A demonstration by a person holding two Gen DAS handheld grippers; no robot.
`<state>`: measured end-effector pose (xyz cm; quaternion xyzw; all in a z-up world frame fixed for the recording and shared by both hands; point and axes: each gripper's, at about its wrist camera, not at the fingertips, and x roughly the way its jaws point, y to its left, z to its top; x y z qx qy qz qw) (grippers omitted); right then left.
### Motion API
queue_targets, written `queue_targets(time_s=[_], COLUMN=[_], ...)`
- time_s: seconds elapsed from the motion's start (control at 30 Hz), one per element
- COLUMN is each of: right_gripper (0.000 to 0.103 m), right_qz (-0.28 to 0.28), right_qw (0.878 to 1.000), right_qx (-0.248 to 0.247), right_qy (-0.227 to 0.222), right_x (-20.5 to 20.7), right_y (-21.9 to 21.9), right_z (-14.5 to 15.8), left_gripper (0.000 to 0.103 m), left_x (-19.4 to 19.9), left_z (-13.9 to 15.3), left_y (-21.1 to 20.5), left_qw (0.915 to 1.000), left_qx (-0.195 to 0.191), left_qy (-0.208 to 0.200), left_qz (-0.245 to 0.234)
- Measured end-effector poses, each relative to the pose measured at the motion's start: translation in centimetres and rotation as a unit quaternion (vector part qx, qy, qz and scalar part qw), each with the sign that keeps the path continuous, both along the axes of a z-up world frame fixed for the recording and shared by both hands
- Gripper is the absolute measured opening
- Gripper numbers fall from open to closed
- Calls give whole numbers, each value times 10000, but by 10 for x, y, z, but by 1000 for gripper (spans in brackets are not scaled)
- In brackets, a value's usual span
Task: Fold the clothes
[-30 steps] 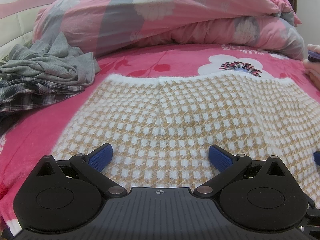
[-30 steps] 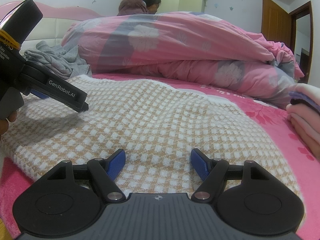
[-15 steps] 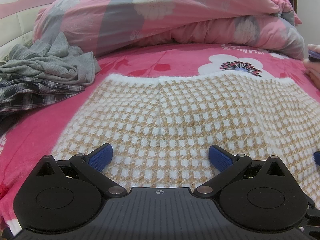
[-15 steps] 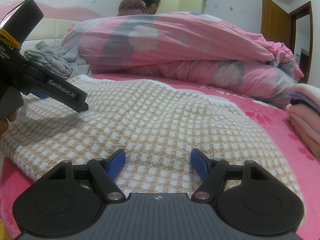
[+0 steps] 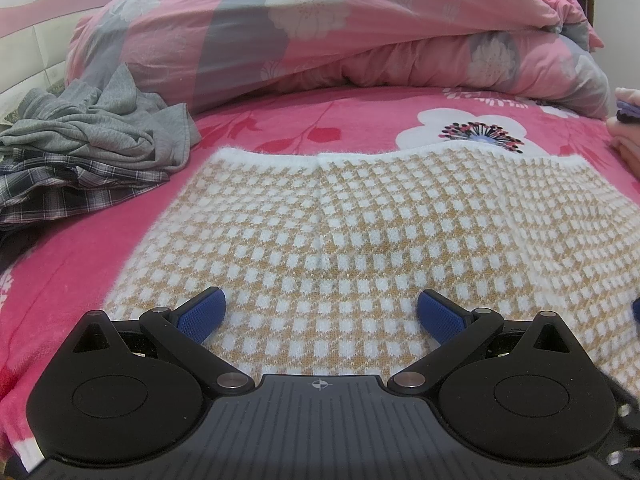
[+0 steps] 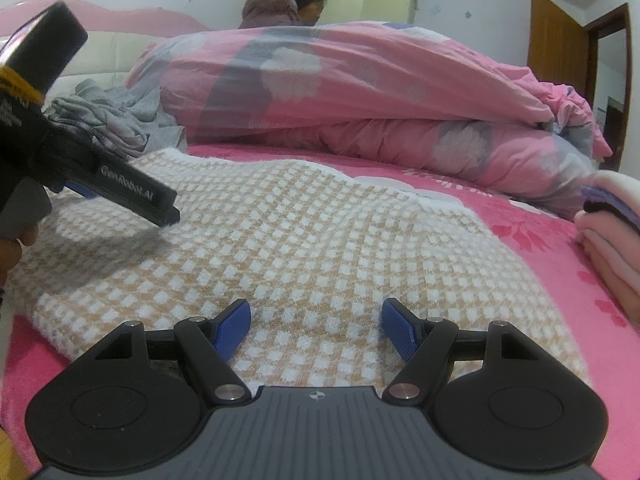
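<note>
A tan-and-white checked knit garment (image 5: 360,232) lies spread flat on the pink bed; it also fills the middle of the right wrist view (image 6: 300,240). My left gripper (image 5: 320,314) hovers over its near edge, open, with nothing between its blue pads (image 5: 200,314). My right gripper (image 6: 316,330) is open too, low over the garment's near right part. The body of the left gripper (image 6: 100,184) shows at the left of the right wrist view, above the garment's left side, with a hand below it.
A heap of grey and plaid clothes (image 5: 92,152) lies at the left. A rolled pink floral duvet (image 5: 340,28) runs across the back. Folded pale pink clothes (image 6: 612,232) are stacked at the right. A person (image 6: 288,4) sits behind the duvet. A wooden door (image 6: 560,48) stands at far right.
In the right wrist view, the left gripper's body has shifted slightly to the right over the garment. The garment lies as before.
</note>
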<state>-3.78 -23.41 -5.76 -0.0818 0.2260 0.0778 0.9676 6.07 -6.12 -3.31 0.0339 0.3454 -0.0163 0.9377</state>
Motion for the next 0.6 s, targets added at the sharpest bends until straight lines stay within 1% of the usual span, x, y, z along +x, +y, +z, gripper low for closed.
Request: queue_targets(time_s=[0.07, 0.17, 0.23, 0.3, 0.37, 0.4, 0.5, 0.6], right_gripper=[75, 75, 75, 77, 80, 80, 80, 80], right_qz=[50, 187, 237, 289, 299, 316, 348, 344], right_qw=[10000, 9995, 9992, 9994, 9989, 9982, 9979, 9977], right_qx=[38, 42, 70, 133, 301, 494, 447, 336], right_qy=[-41, -255, -308, -158, 181, 119, 313, 475], right_x=[1, 5, 11, 21, 33, 33, 38, 45], right_y=[0, 7, 12, 15, 13, 7, 7, 8], right_z=[6, 19, 21, 14, -6, -11, -3, 11], left_gripper=[103, 103, 103, 103, 103, 103, 103, 103], left_x=[0, 0, 0, 1, 2, 1, 3, 11], left_z=[0, -1, -1, 0, 2, 4, 7, 6], left_y=[1, 2, 2, 3, 3, 3, 2, 3], left_qw=[10000, 10000, 10000, 9999, 9999, 9999, 9996, 9994], left_qx=[-3, -11, -16, -8, 3, -8, 11, 126], left_qy=[-2, -23, -26, -3, 1, -35, -240, -298], left_qz=[-5, -35, -70, -105, -128, -137, -166, -101])
